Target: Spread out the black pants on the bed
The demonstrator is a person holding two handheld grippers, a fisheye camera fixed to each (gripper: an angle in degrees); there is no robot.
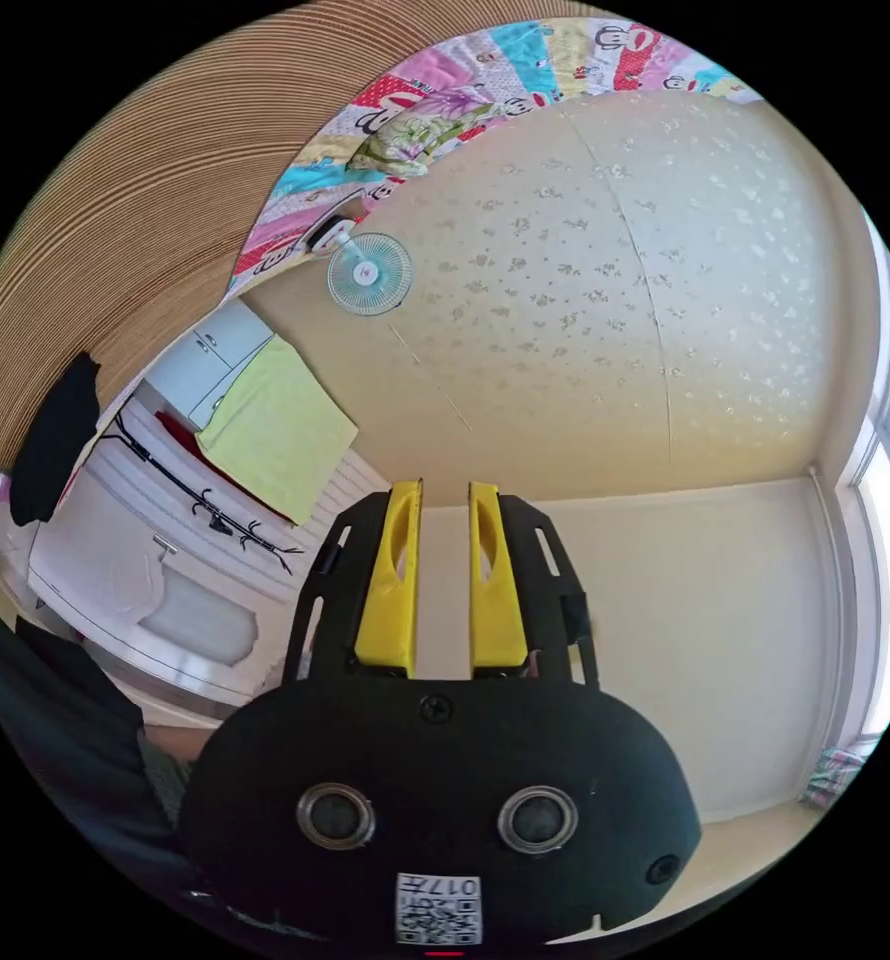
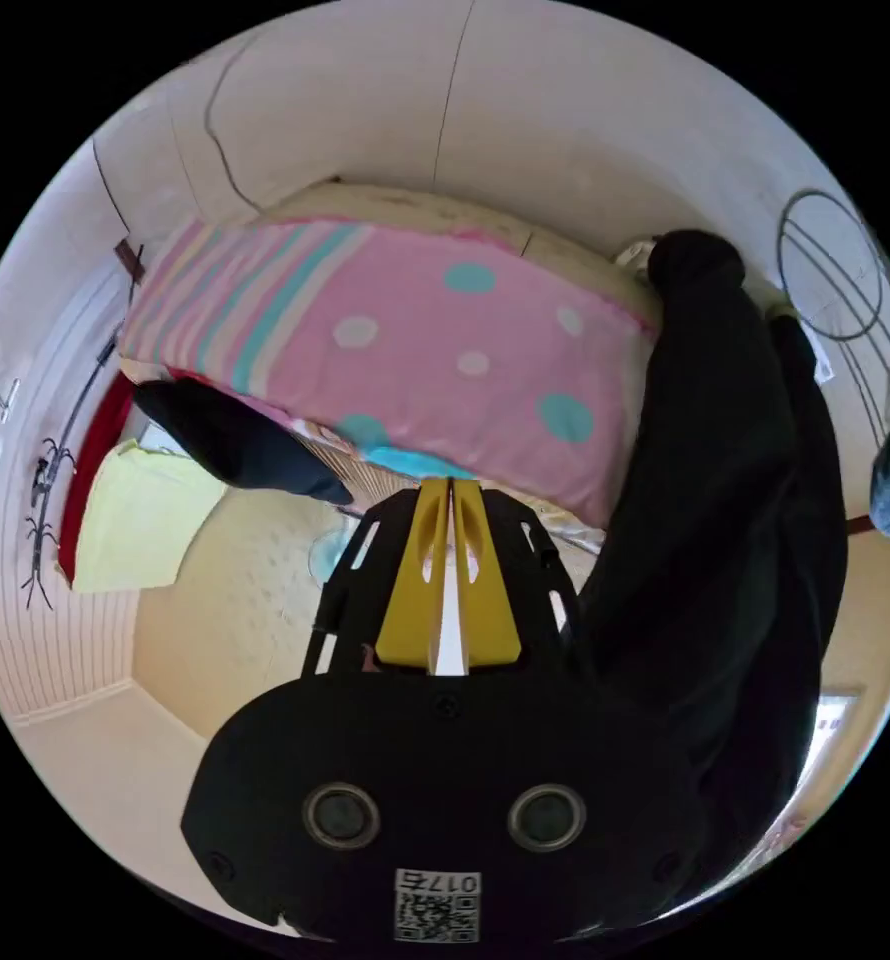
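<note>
Black pants (image 2: 725,480) hang in a long dark drape down the right gripper view, just beside the right gripper (image 2: 450,500), whose yellow jaws stand nearly pressed together on nothing; a pink dotted bedcover (image 2: 405,340) lies behind; in the left gripper view, the left gripper (image 1: 445,500) points at patterned wallpaper (image 1: 605,300), jaws slightly parted and empty, near a wall fan (image 1: 369,274).

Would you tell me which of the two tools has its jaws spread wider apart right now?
The left tool: a clear gap shows wall between its yellow jaws, and they hold nothing. The right tool has its jaw tips nearly touching, with just a thin sliver between them.
</note>
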